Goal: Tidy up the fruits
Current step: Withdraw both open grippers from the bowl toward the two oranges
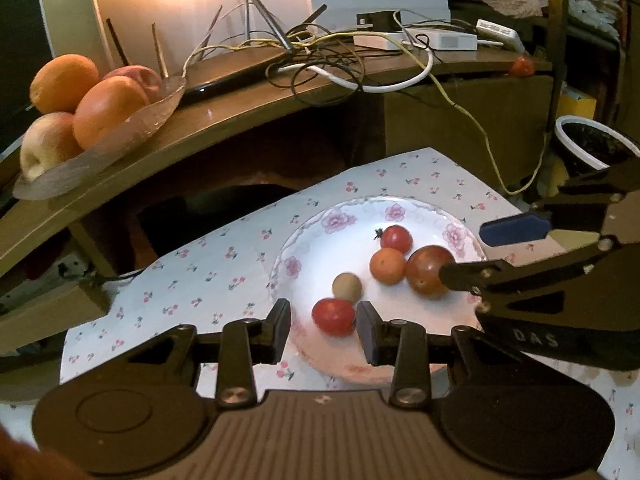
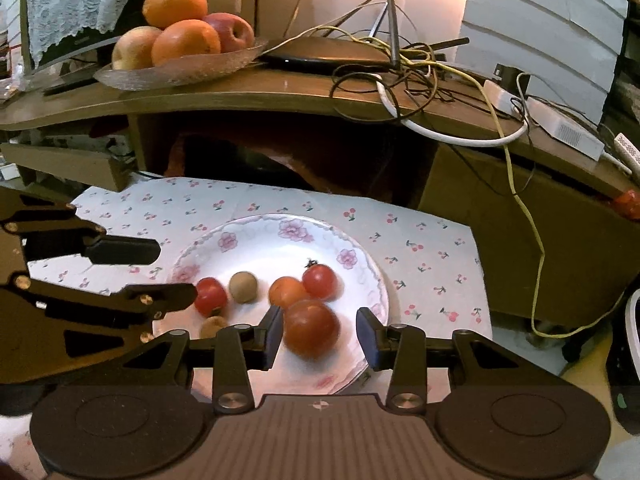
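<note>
A flowered white plate [image 1: 344,224] [image 2: 260,248] lies on a cherry-print cloth. It holds several small fruits. My left gripper [image 1: 323,330] is open, its jaws either side of a small red tomato [image 1: 333,316], which shows in the right wrist view [image 2: 211,296] too. My right gripper [image 2: 318,334] is open around a large dark-red tomato [image 2: 311,328] [image 1: 428,270]. A small orange fruit [image 1: 387,265] [image 2: 286,292], a red tomato with a stem [image 1: 396,239] [image 2: 319,281] and a brown round fruit [image 1: 347,287] [image 2: 243,287] lie between. Another brown fruit [image 2: 213,326] is partly hidden.
A glass dish [image 1: 100,152] [image 2: 180,70] of oranges and apples stands on the wooden shelf [image 1: 224,108] behind the cloth. Tangled cables [image 1: 320,64] [image 2: 420,80] and white boxes [image 1: 440,40] lie on the shelf. A white-rimmed pot [image 1: 588,148] stands at the right.
</note>
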### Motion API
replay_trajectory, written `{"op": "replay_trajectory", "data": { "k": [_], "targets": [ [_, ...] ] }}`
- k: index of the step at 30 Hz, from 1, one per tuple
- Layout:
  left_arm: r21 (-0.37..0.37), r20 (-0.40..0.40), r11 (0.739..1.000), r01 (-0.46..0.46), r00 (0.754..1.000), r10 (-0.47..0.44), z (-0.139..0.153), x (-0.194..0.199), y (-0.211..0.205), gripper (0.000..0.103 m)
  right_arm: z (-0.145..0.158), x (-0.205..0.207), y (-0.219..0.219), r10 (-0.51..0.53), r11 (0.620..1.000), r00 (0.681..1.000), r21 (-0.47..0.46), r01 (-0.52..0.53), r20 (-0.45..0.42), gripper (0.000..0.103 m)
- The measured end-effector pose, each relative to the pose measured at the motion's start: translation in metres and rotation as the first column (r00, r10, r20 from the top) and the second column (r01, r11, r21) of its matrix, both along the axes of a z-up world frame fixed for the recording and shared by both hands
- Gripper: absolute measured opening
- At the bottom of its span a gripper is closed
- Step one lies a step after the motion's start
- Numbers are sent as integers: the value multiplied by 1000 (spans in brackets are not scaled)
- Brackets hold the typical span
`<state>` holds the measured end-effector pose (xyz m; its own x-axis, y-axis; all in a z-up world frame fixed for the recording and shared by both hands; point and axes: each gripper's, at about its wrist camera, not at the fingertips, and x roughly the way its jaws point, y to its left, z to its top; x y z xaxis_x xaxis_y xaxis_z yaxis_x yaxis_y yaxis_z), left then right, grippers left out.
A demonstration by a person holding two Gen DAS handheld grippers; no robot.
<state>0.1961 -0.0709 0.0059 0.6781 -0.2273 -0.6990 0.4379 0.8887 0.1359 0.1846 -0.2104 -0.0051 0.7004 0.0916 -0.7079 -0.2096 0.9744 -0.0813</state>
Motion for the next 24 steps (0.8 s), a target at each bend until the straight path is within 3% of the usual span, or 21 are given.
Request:
{"op": "replay_trajectory", "data": {
  "k": [13,24],
  "targets": [
    [26,-46,1000,3,999,-2,-7,-31,22,42,-3,-29,23,81,997,996,-9,-82,-40,41],
    [70,-140,997,30,990,-20,-40,-50,25,43,-7,-38,28,86,996,993,12,-85,-85,41]
  ]
}}
